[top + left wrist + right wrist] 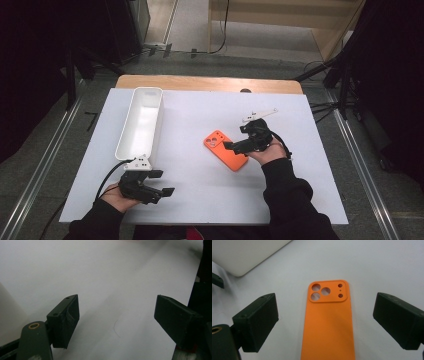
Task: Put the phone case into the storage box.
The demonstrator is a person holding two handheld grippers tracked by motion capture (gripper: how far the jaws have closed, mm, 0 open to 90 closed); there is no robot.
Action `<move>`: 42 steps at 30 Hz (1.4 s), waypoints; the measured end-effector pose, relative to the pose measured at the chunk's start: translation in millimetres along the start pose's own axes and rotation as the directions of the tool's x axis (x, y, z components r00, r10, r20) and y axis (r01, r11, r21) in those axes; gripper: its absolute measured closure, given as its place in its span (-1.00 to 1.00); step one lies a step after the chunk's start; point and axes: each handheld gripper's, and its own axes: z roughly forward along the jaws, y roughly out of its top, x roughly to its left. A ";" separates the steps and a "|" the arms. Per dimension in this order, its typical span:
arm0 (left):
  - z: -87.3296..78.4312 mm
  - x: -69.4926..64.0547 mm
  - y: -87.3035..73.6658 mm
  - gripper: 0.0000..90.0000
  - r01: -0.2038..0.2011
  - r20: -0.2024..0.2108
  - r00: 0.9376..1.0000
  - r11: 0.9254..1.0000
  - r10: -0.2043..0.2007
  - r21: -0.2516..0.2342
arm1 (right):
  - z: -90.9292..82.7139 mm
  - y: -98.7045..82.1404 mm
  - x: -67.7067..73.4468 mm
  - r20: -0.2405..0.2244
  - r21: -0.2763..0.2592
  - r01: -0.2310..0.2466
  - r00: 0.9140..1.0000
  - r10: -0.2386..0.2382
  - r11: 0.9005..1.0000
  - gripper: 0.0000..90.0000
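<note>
An orange phone case (pixel 231 157) lies back-up in the middle of the white table top (pixel 200 200), camera cut-outs toward the far left. My right gripper (pixel 236 137) hovers at its right side, open. In the right gripper view the case (pixel 328 325) runs up between the two black jaws of the right gripper (pixel 325 300), with a gap on each side and neither pad touching it. My left gripper (pixel 162 183) rests near the front left edge, open. In the left gripper view, bare white surface lies between the jaws of the left gripper (pixel 117 302).
A long white tray (pixel 141 122) stands at the left, running from the far edge toward the left gripper; its corner (pixel 244 252) shows in the right gripper view. Beyond the white top is a wooden table edge (pixel 210 82). Dark stands flank both sides.
</note>
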 end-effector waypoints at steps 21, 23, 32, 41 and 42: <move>-0.6 0.7 0.5 -0.55 0.000 0.001 1.000 1.000 0.000 -0.004 | 17.0 -2.5 3.5 0.011 -0.001 -0.011 1.000 0.011 1.000 -0.89; -0.7 0.9 0.3 -0.55 0.000 0.002 1.000 1.000 0.000 -0.006 | 19.2 -3.3 3.8 0.012 0.006 -0.005 1.000 0.005 1.000 -0.89; -1.0 0.8 0.4 -0.55 0.001 -0.003 1.000 1.000 -0.001 -0.009 | 22.0 -6.3 5.5 0.011 0.019 -0.002 1.000 0.002 1.000 -0.89; -2.4 2.1 0.8 -0.55 0.000 -0.004 1.000 1.000 0.000 -0.012 | 23.2 -15.3 3.7 0.014 0.005 -0.018 1.000 0.018 1.000 -0.89; -2.1 2.0 0.8 -0.55 0.001 -0.004 1.000 1.000 -0.001 -0.014 | 23.4 -16.4 3.8 0.014 0.010 -0.024 1.000 0.024 1.000 -0.89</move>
